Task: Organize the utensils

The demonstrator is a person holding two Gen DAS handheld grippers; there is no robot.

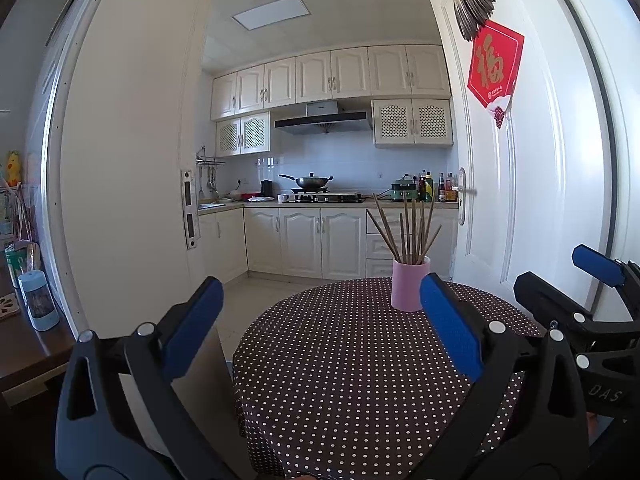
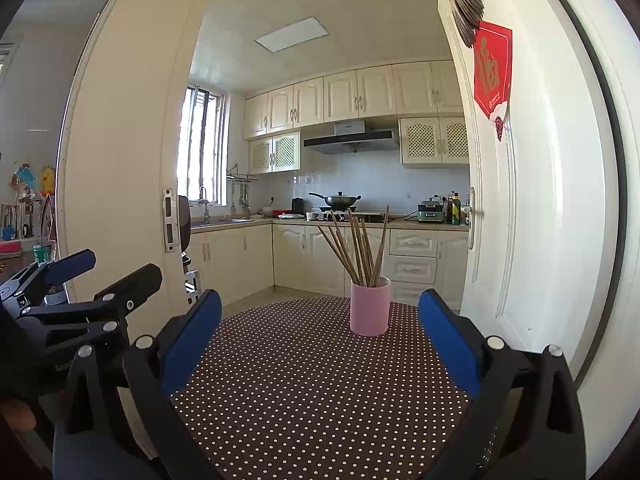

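Left wrist view first, and the left claw is spread wide, blue pads well apart with nothing between them, hovering above the near edge of the round table in its dark polka-dot cloth. Over at the far side of that table stands the pink cup, upright, and it's packed with wooden chopsticks fanning out from its mouth, some leaning left, some right. Out on the right edge of this view there's the right claw, seen from the side, its fingers parted too. Switching to the right wrist view, the right claw is gaping open, nothing gripped, and the pink cup sits straight ahead, just right of centre, with the chopsticks bristling upward. The left claw shows at the left edge, open as well. Beyond the table, a white door with a red hanging stands ajar onto a kitchen with cream cabinets and a wok on the stove.
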